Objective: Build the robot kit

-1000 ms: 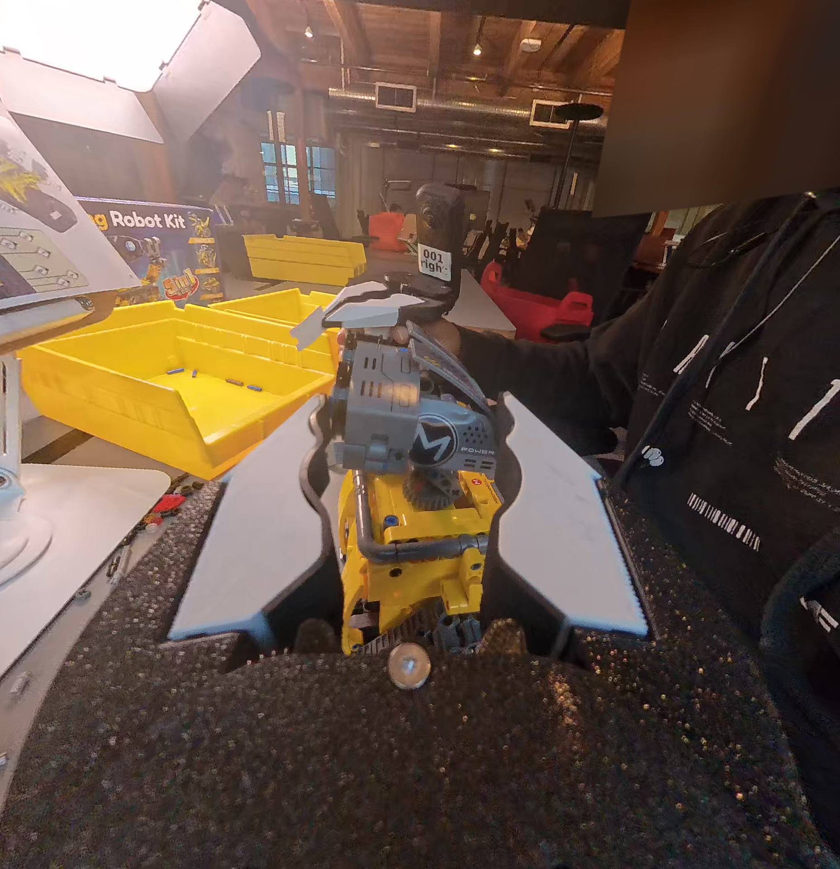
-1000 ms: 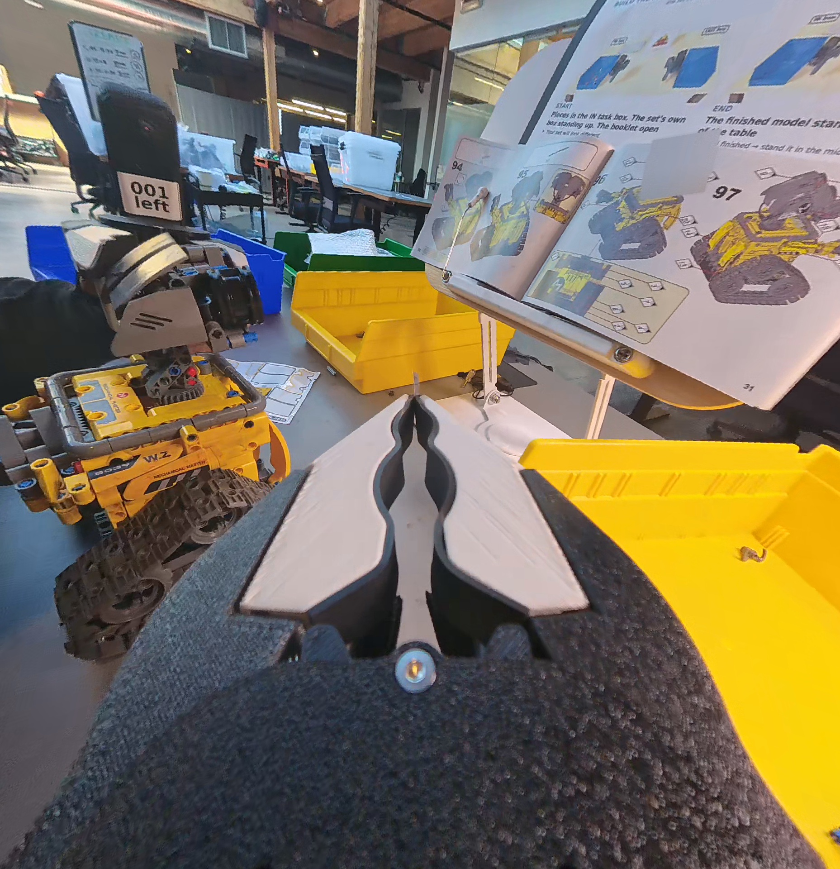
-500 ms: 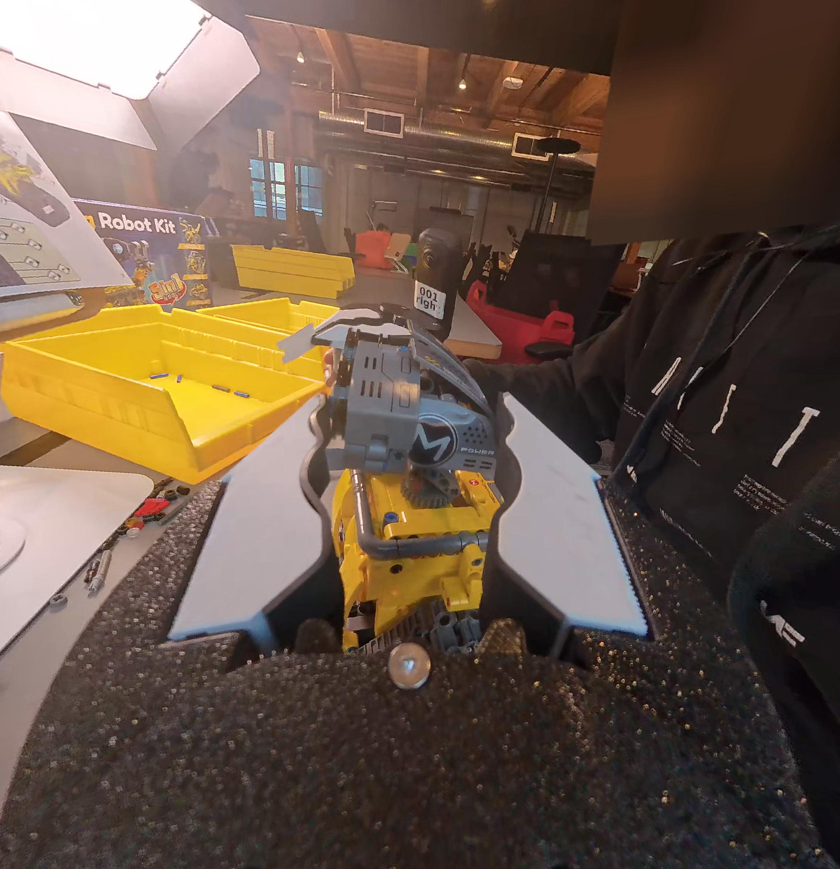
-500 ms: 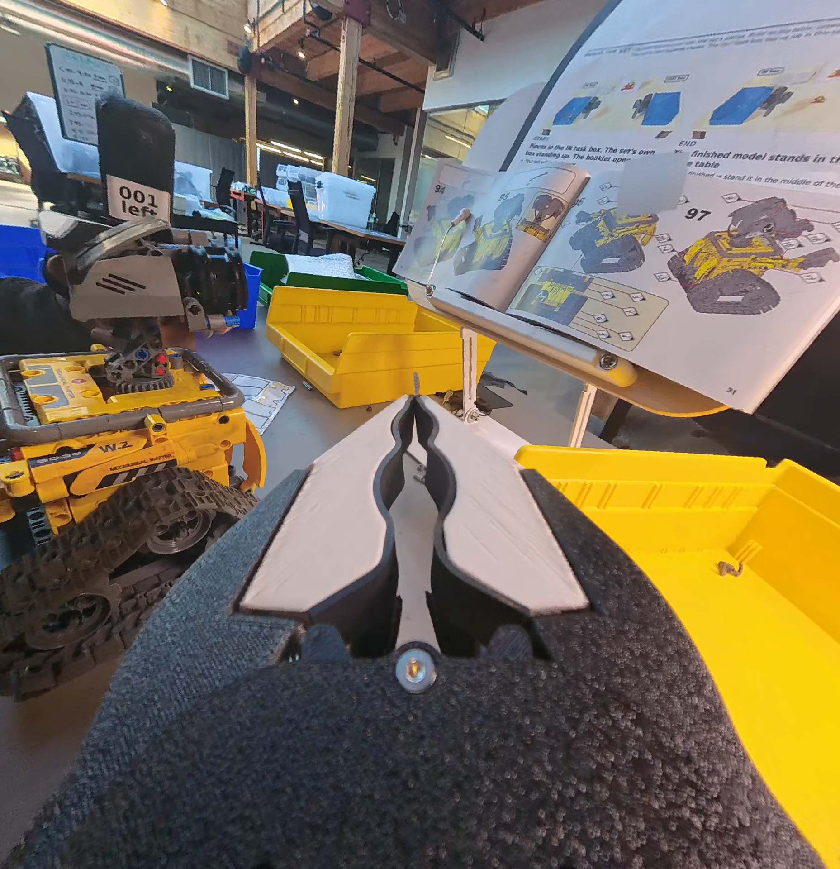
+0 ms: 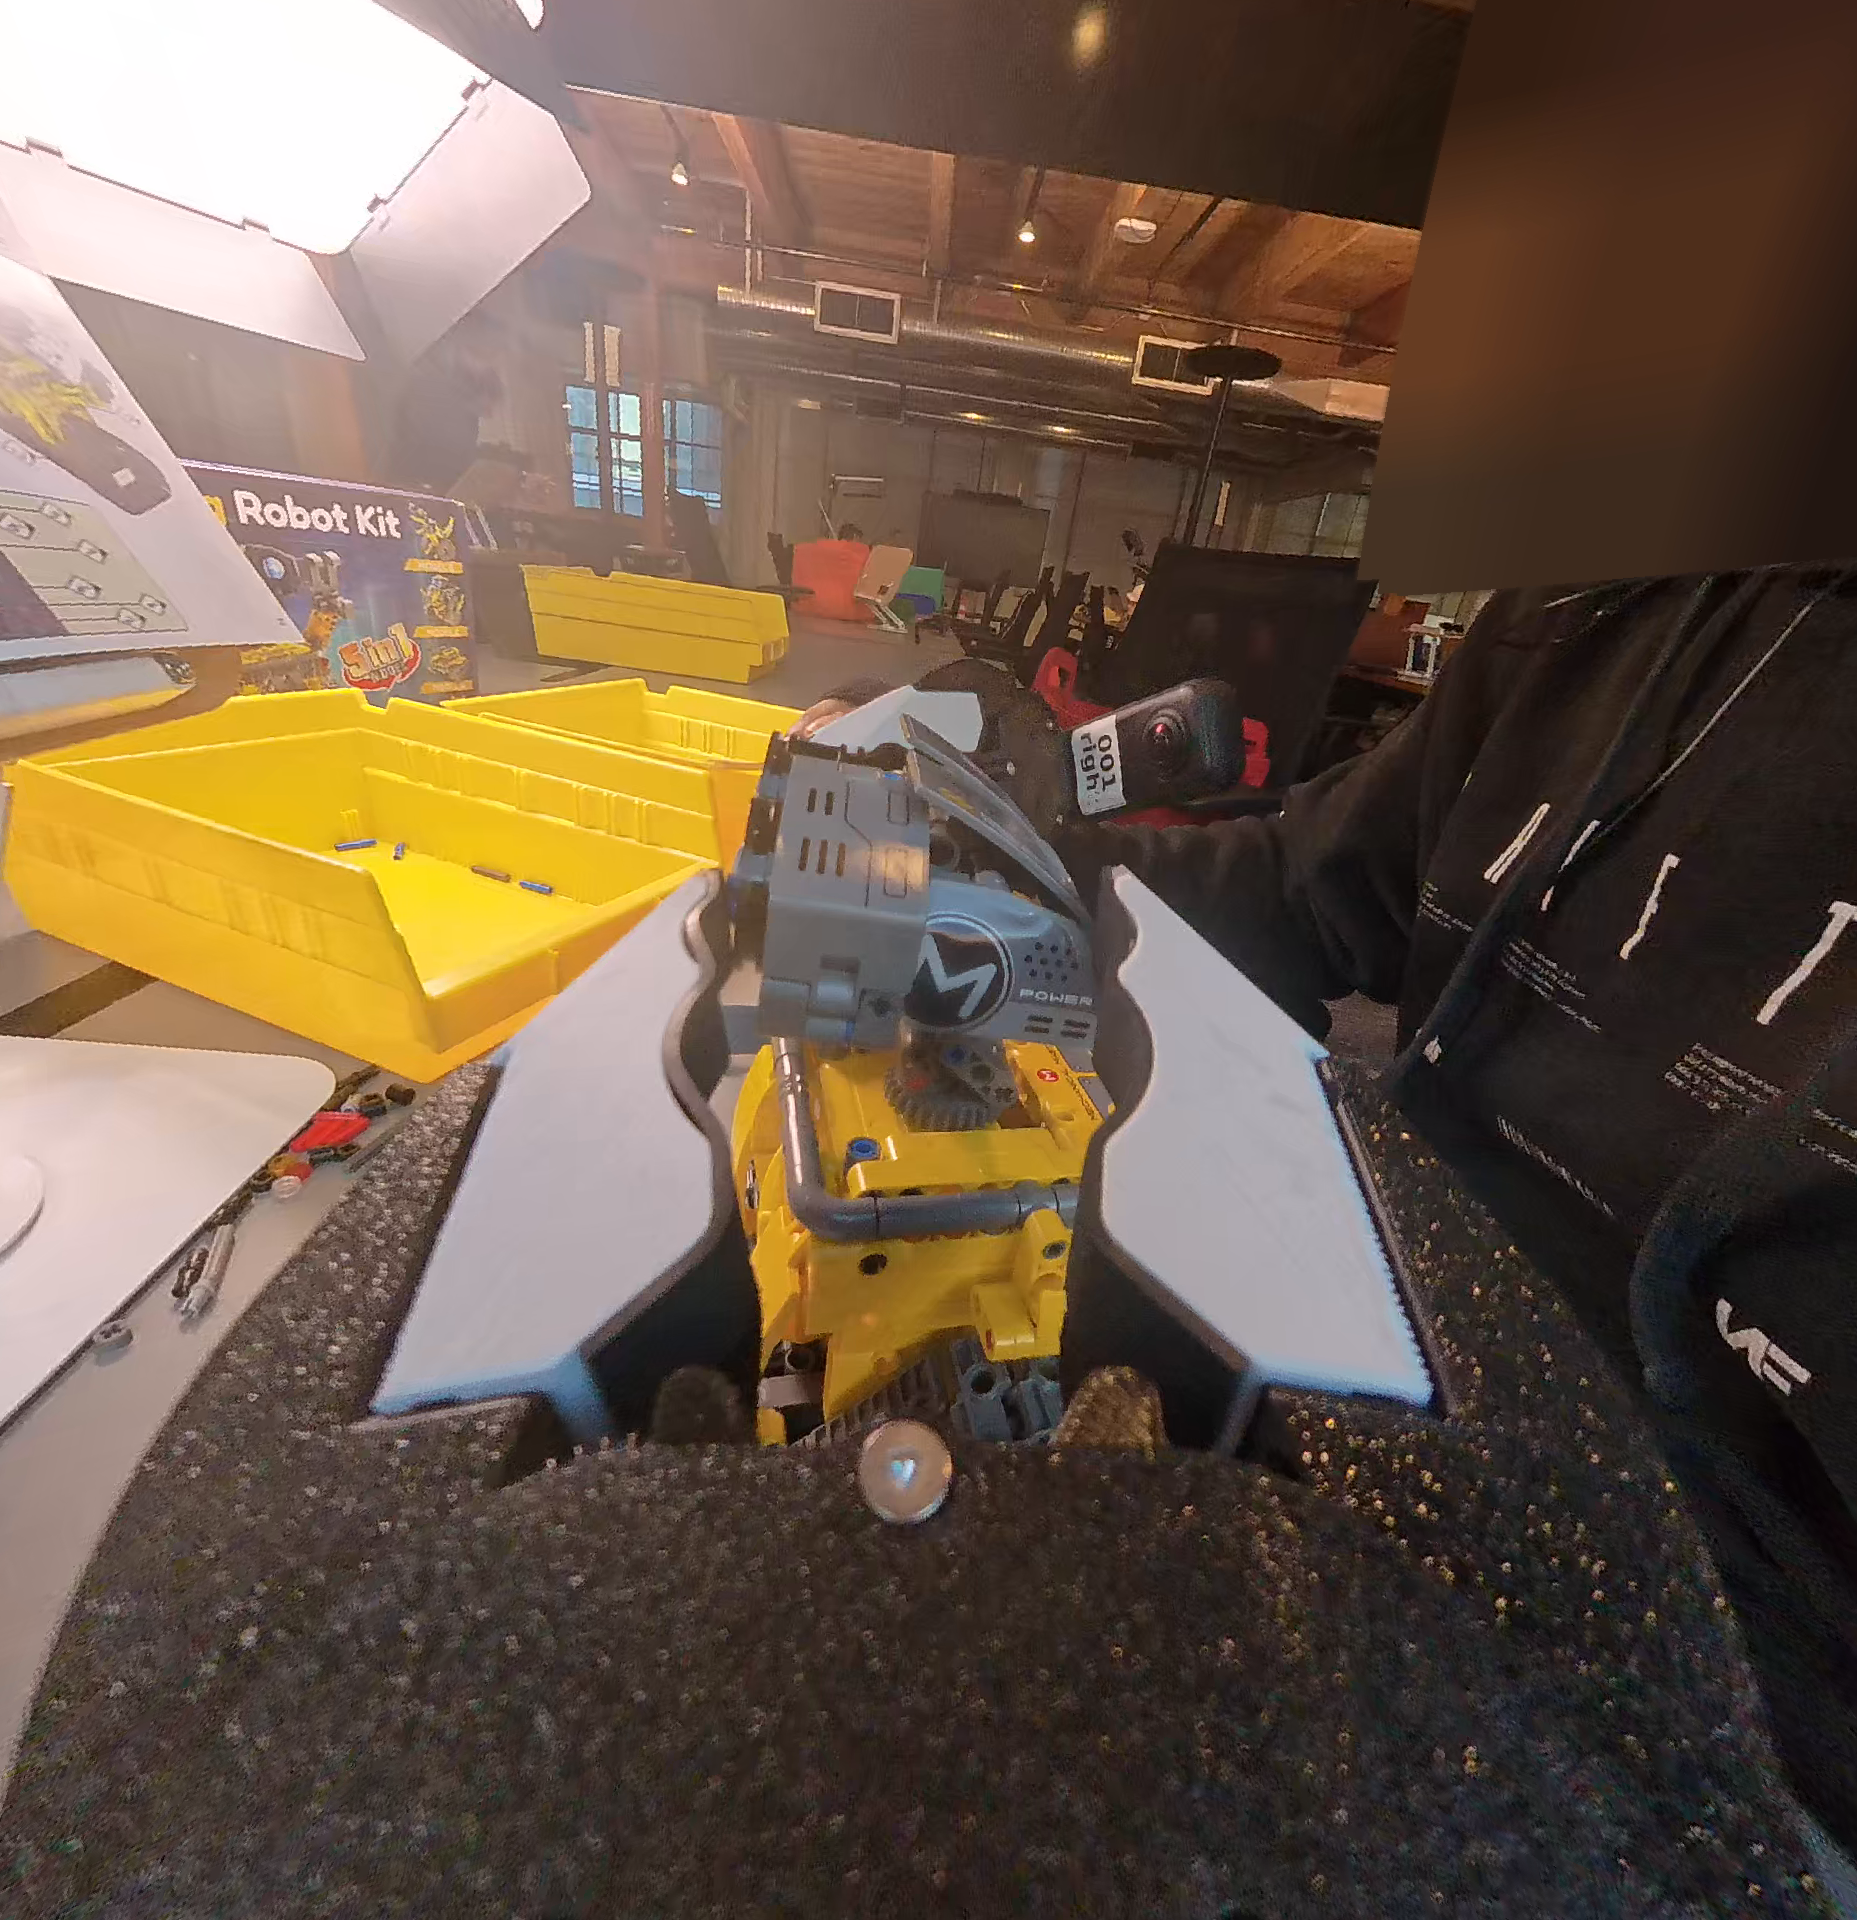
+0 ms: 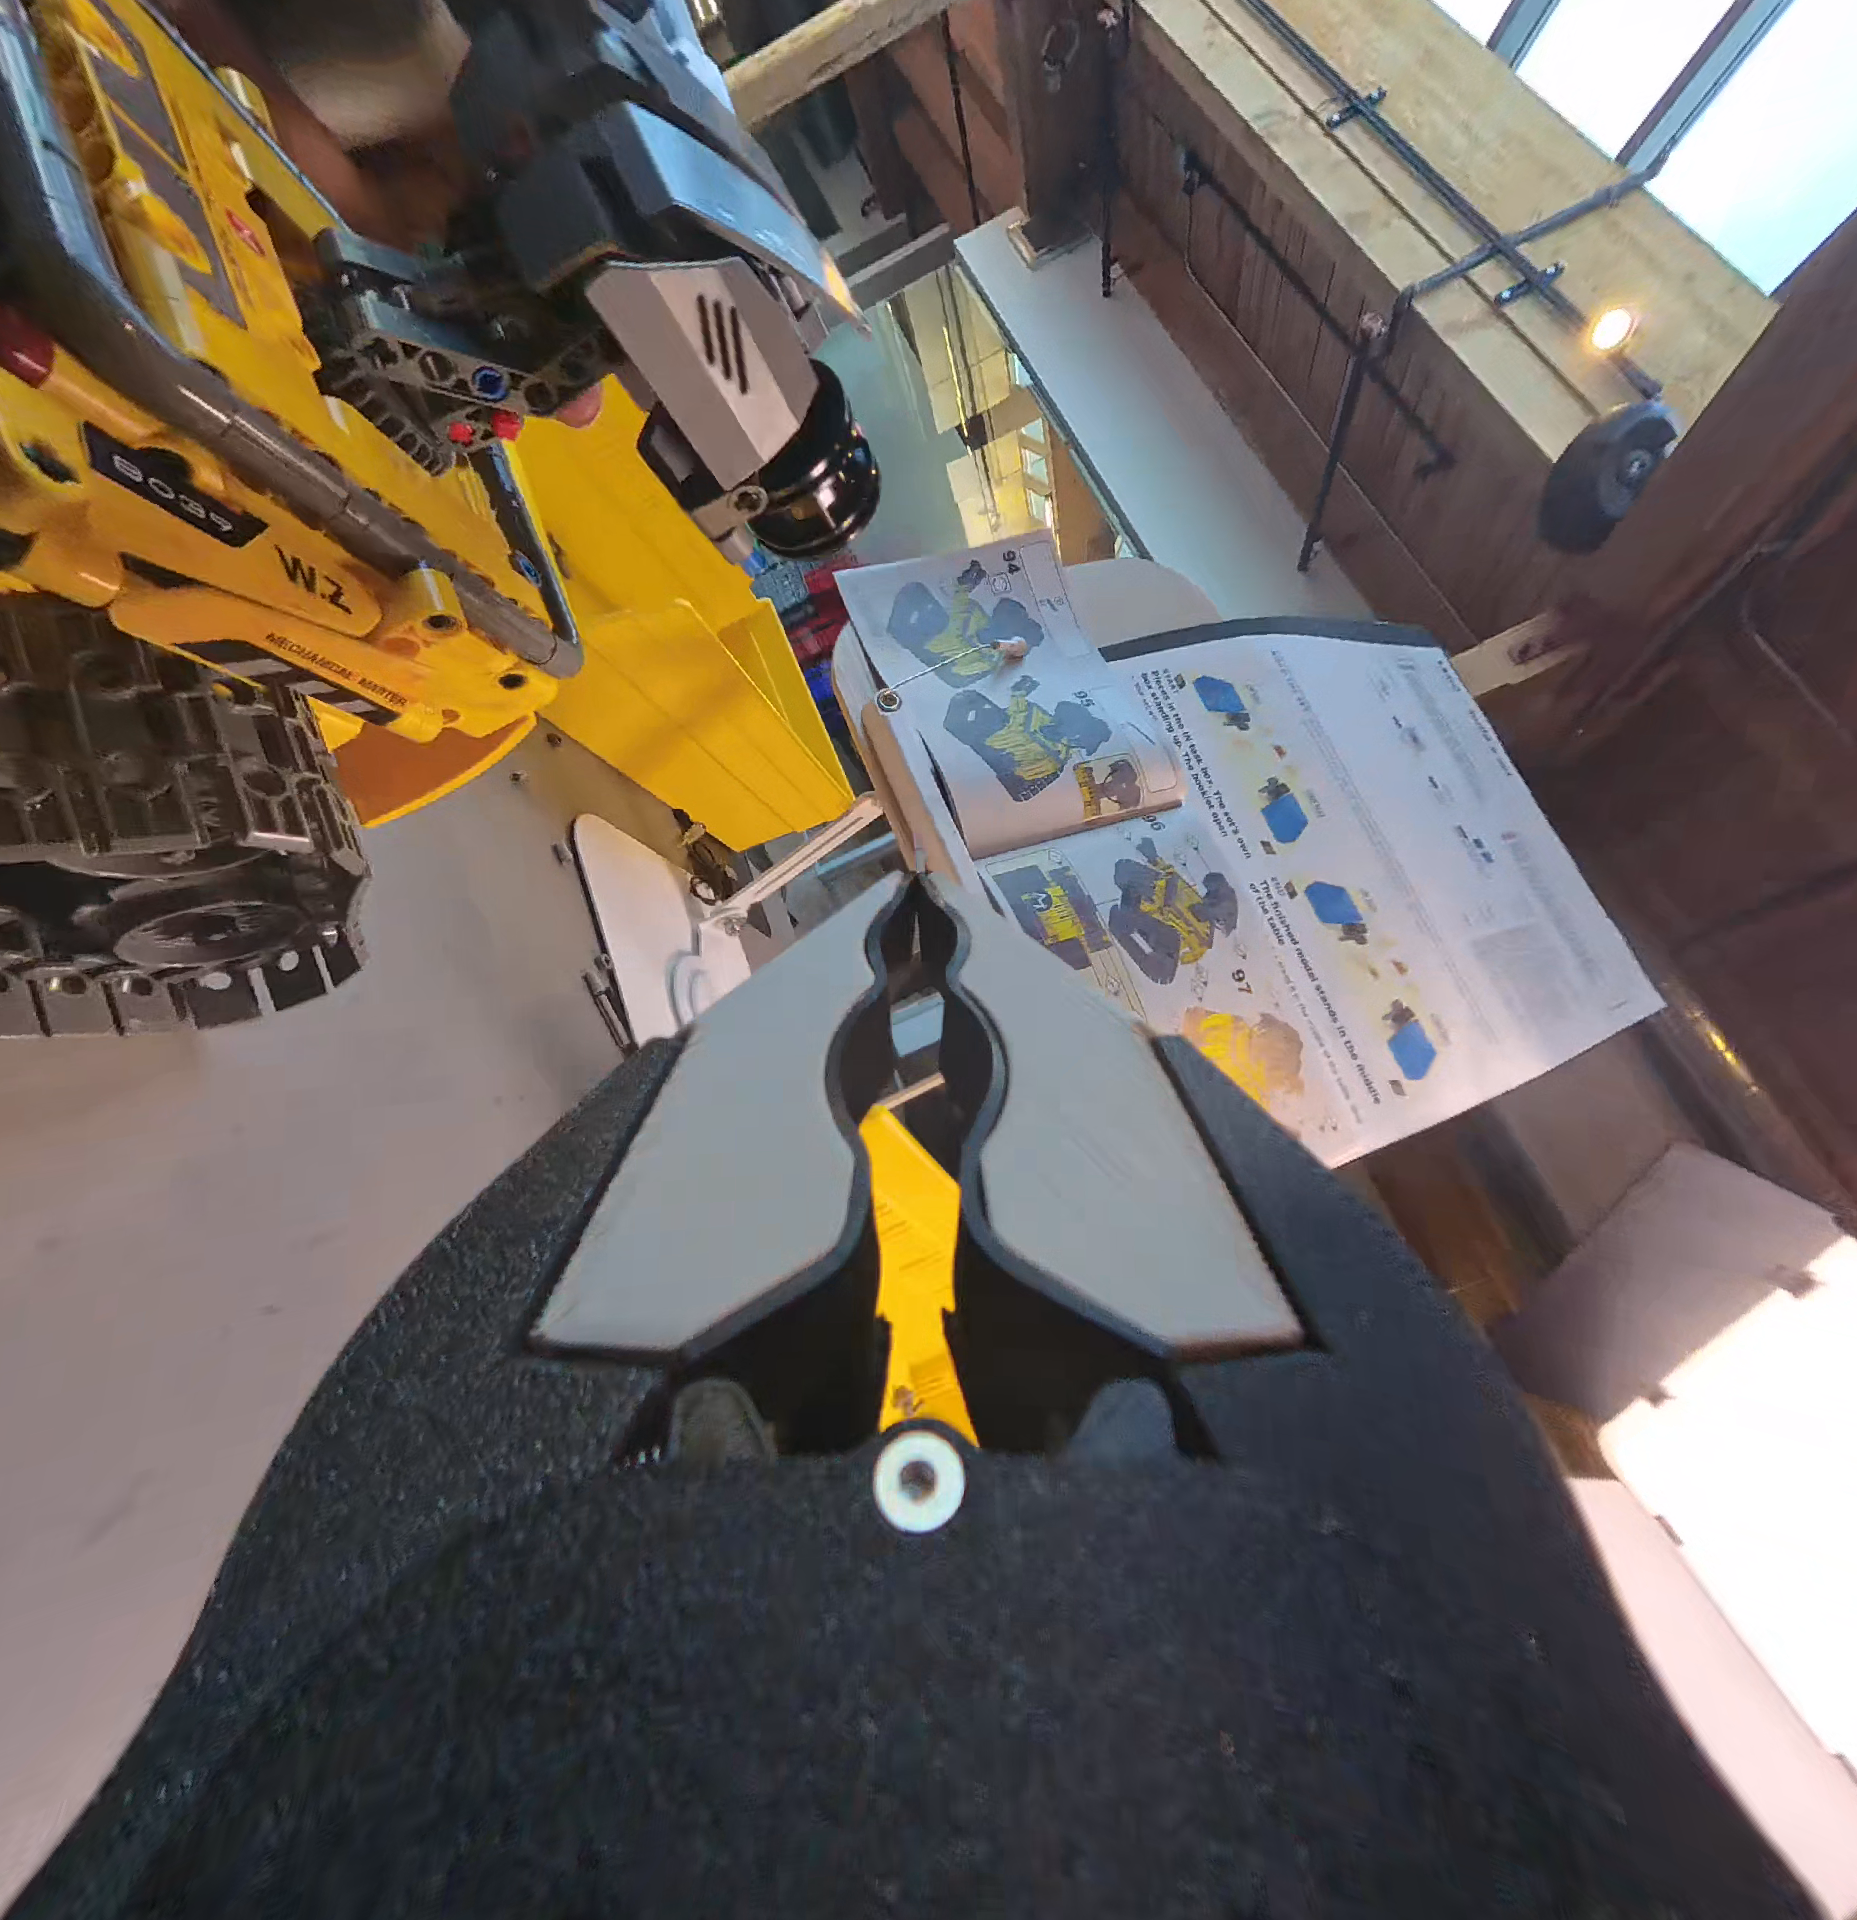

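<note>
My left gripper (image 5: 913, 904) is shut on a yellow tracked robot model (image 5: 934, 1184), with its jaws on both sides of the yellow body. The model's grey head (image 5: 851, 904) stands up between the fingertips. My right gripper (image 5: 965, 727) lies tilted just behind that head; whether it touches it I cannot tell. In the right wrist view my right gripper (image 6: 919, 888) is rolled on its side, shut and empty. There the model (image 6: 228, 540) and its grey head (image 6: 695, 343) fill the upper left, apart from the fingertips.
A yellow bin (image 5: 384, 914) with several small blue pins stands at left, with another bin and a kit box (image 5: 352, 582) behind it. Loose small parts (image 5: 321, 1132) lie by a white stand base (image 5: 124, 1143). An open instruction booklet (image 6: 1049, 748) sits on the stand. A person in a black hoodie (image 5: 1630, 935) is at right. Tip to tip, the grippers are about 12 cm apart.
My right gripper has rolled onto its side and come close behind the model's head. My left gripper keeps its hold on the model, which has barely moved.
</note>
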